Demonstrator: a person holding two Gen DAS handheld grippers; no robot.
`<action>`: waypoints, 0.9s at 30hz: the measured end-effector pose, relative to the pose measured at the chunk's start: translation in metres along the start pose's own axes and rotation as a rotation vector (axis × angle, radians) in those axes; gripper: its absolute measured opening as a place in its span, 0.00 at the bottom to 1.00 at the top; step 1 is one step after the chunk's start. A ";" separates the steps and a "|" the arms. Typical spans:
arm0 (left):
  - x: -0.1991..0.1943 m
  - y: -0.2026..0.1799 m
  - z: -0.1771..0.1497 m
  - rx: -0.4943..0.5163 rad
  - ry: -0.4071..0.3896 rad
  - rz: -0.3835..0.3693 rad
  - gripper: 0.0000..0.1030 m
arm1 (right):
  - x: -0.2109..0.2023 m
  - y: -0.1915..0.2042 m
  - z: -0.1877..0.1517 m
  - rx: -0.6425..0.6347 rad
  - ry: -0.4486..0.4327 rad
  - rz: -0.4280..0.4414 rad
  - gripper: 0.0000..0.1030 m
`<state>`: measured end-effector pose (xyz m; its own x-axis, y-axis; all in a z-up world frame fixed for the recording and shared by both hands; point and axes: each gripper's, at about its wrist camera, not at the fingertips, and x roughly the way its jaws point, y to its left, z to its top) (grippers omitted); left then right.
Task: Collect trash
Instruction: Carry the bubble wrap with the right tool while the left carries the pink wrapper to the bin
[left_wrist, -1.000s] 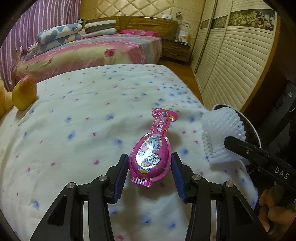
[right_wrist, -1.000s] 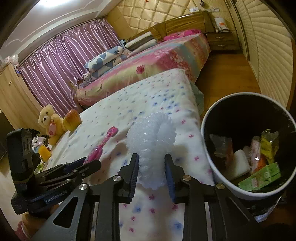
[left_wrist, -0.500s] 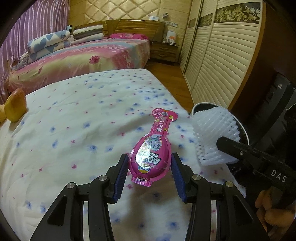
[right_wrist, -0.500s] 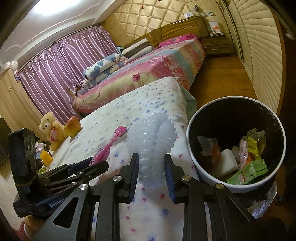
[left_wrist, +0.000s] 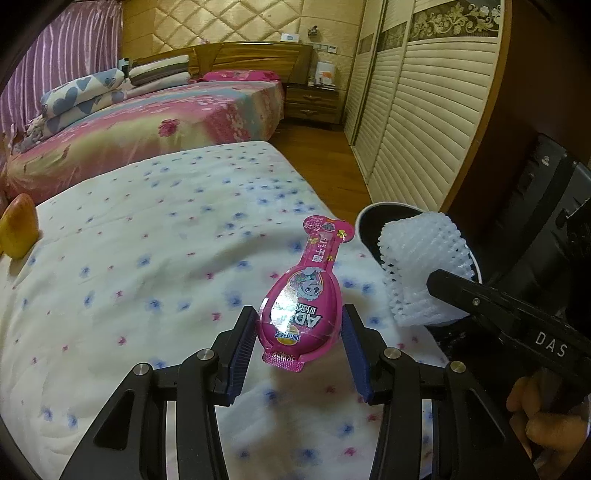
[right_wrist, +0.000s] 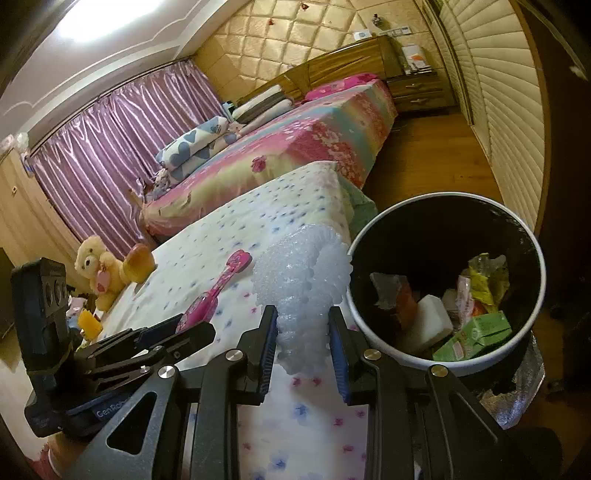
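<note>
Left wrist view: the left gripper (left_wrist: 298, 341) has its jaws clamped on a pink packet (left_wrist: 301, 314), held above the bed (left_wrist: 147, 258). At right, a white foam net (left_wrist: 421, 266) hangs before the bin (left_wrist: 369, 218).

Right wrist view: the right gripper (right_wrist: 303, 345) has its jaws clamped on the foam net (right_wrist: 301, 284), just beside the bin (right_wrist: 447, 360), which holds trash. The left gripper (right_wrist: 173, 326) carries the packet (right_wrist: 214, 295).

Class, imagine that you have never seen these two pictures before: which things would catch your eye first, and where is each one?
The bright pink snack packet stands out first, clamped between the left gripper fingers above the flower-print bedspread. Next comes the white foam fruit net held in the right gripper, just left of the black trash bin, which already holds wrappers and a green carton. A yellow teddy bear sits at the bed's far edge.
</note>
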<state>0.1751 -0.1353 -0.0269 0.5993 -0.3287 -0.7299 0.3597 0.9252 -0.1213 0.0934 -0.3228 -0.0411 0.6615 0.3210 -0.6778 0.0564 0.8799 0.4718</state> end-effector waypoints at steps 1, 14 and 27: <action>0.001 -0.001 0.001 0.001 0.001 -0.005 0.44 | -0.001 -0.002 0.000 0.005 -0.002 -0.003 0.26; 0.017 -0.020 0.007 0.036 0.011 -0.030 0.44 | -0.013 -0.021 0.001 0.042 -0.025 -0.036 0.26; 0.032 -0.036 0.014 0.066 0.019 -0.049 0.44 | -0.021 -0.042 0.002 0.070 -0.037 -0.096 0.27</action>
<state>0.1916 -0.1814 -0.0360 0.5664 -0.3695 -0.7366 0.4349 0.8933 -0.1136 0.0787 -0.3675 -0.0450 0.6775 0.2220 -0.7012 0.1722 0.8790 0.4446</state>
